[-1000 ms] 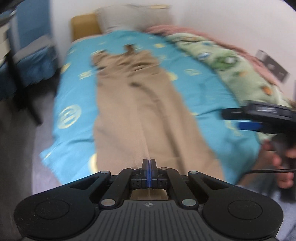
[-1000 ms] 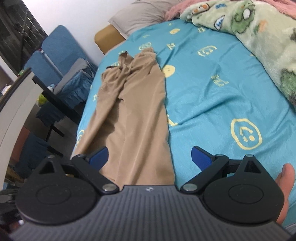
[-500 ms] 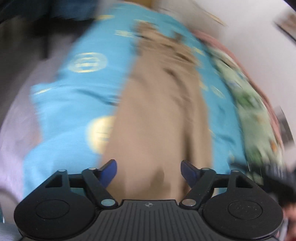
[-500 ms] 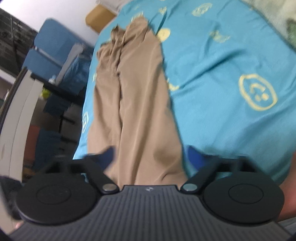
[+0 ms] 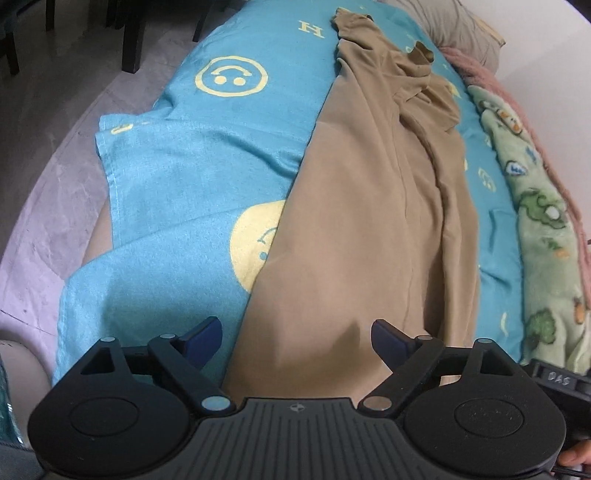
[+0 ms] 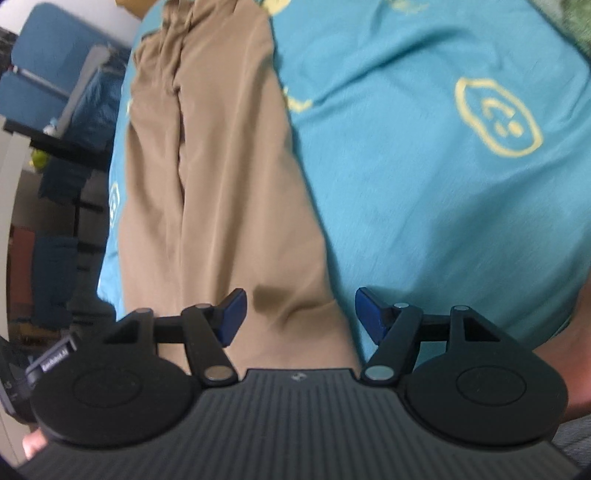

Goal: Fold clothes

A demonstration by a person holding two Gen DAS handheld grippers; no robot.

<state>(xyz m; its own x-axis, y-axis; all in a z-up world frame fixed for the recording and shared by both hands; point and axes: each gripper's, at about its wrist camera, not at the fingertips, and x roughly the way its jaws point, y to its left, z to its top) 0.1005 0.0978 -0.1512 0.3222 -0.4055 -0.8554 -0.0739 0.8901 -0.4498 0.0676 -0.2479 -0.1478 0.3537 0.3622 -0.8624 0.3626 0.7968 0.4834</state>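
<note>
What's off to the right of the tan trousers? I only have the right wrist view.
Observer: A green cartoon-print blanket lies along the blue smiley bedsheet there.
Operator: Is the left hand-held gripper holding anything?
Observer: No. The left hand-held gripper is open over the near end of the tan trousers.
Operator: What's at the far end of the bed?
Observer: A grey pillow, beyond the trousers' far end.

On the blue bedsheet [image 5: 207, 155] I can read one yellow letter "H" [image 5: 311, 28]. On a small dark label [image 5: 558, 377] at my lower right I read something like "DAS". The label [image 6: 55, 360] in the right view is too blurred.
</note>
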